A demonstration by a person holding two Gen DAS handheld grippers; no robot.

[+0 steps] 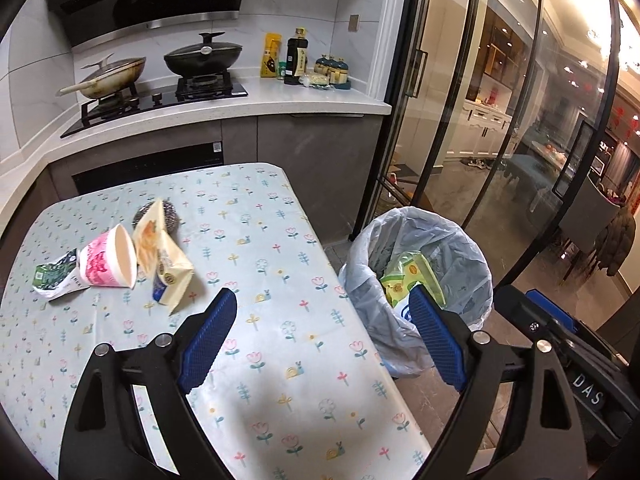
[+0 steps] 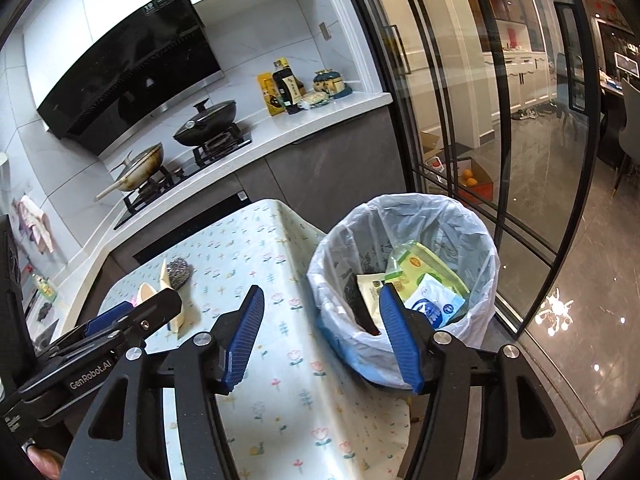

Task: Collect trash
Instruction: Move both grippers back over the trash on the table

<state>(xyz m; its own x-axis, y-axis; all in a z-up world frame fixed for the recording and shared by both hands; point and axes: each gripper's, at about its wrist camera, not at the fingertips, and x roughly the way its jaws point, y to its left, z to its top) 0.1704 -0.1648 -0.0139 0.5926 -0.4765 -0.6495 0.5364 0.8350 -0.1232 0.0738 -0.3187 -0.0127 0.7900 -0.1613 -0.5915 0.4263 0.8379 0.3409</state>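
Trash lies at the table's far left: a pink paper cup [image 1: 106, 258] on its side, a green wrapper [image 1: 54, 276], yellow wrappers [image 1: 168, 264] and a steel scourer [image 1: 154, 216]. A bin with a clear liner [image 1: 416, 288] [image 2: 404, 280] stands to the right of the table and holds green and blue-white packets [image 2: 430, 280]. My left gripper [image 1: 324, 340] is open and empty over the table's right edge. My right gripper [image 2: 322, 338] is open and empty, between table and bin. The left gripper also shows in the right wrist view [image 2: 132, 312].
The table has a flowered cloth [image 1: 280, 320]. Behind it runs a counter [image 1: 280, 100] with a hob, two pans and bottles. Glass sliding doors [image 1: 480, 140] stand on the right, close behind the bin.
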